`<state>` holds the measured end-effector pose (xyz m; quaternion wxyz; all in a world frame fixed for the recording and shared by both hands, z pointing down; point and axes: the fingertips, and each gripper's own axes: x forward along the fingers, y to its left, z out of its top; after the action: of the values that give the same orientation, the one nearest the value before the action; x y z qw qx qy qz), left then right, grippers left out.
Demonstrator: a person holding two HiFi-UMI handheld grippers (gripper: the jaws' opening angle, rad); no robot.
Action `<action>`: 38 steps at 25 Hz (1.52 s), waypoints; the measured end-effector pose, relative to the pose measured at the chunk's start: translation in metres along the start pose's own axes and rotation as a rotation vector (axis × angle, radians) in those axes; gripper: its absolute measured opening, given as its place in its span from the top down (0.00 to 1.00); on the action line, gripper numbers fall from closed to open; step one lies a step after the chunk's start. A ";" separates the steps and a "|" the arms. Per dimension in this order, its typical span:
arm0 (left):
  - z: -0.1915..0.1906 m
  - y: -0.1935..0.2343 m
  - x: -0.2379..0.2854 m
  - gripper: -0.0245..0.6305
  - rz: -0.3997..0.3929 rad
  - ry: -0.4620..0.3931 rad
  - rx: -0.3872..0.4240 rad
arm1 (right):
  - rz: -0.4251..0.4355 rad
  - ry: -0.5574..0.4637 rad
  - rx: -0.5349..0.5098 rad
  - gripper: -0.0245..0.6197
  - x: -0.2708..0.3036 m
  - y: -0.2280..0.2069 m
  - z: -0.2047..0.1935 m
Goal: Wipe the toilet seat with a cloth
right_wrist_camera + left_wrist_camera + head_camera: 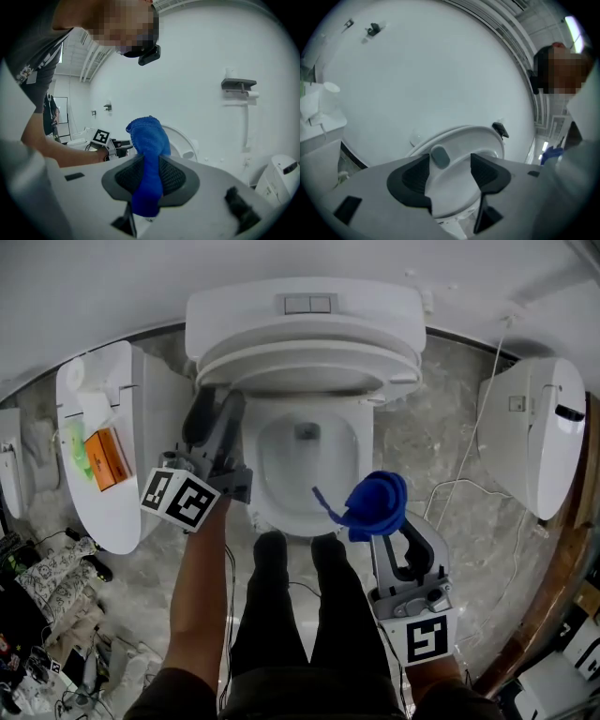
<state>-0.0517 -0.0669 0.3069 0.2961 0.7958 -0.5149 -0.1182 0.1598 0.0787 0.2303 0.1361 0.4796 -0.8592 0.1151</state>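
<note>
Fingers (177,180) on blue cloth (147,140), marble floor (427,451)

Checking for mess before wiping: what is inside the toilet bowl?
White porcelain sloping to a dark drain opening in the toilet bowl; nothing else shows. The blue cloth hides its front right edge, and the left tongs hide its left edge.

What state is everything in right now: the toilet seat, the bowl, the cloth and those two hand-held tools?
Toilet seat: raised, leaning back toward the tank.
Bowl: uncovered.
Blue cloth: bunched up, clamped in the right gripper.
Right gripper: jaws shut on the blue cloth.
Left gripper: jaws open, nothing gripped.
</note>
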 end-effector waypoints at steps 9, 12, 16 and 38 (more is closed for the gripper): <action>-0.004 0.007 0.016 0.55 0.109 0.052 0.249 | 0.002 0.008 0.023 0.82 0.013 0.001 -0.006; -0.004 0.006 0.016 0.55 0.110 0.050 0.255 | -0.002 0.011 0.027 0.82 0.016 0.002 -0.006; -0.006 0.005 0.016 0.55 0.109 0.078 0.297 | -0.004 0.018 0.021 0.82 0.020 0.002 -0.007; -0.012 0.004 -0.127 0.95 0.274 0.120 0.424 | 0.074 -0.052 -0.088 0.82 0.115 0.056 0.009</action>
<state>-0.1046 0.0488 0.3040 0.1658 0.7687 -0.6125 0.0810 0.0533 0.0132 0.2580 0.1304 0.4441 -0.8837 0.0695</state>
